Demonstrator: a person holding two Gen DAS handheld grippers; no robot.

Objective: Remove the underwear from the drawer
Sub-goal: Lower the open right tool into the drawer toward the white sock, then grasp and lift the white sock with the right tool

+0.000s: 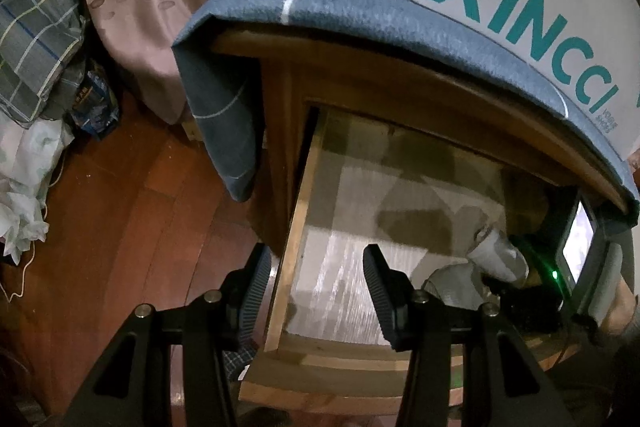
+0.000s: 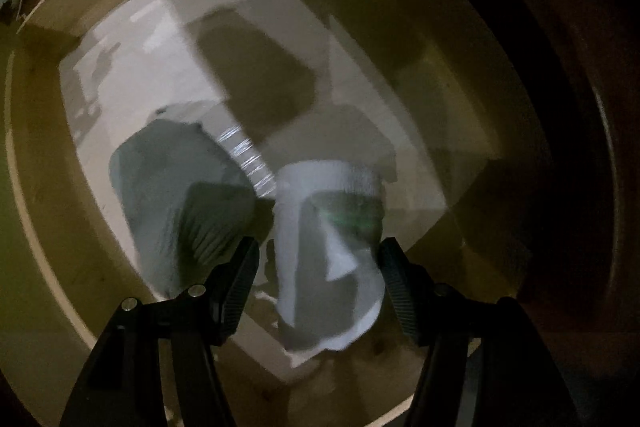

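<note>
Left wrist view: While the left gripper (image 1: 316, 291) hangs part open and empty astride the open drawer's (image 1: 296, 227) side wall, the right gripper (image 1: 576, 267) reaches inside.
Right wrist view: right gripper (image 2: 318, 279) jaws apart around white underwear (image 2: 316, 255) on the drawer floor, grey underwear (image 2: 168, 187) just beside.

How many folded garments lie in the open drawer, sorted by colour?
Grey-green folded garment: 1
White folded garment: 1
Total: 2, both lying on the pale liner of the drawer. The white one lies between the fingers of the right tongs, which are open around it.
</note>
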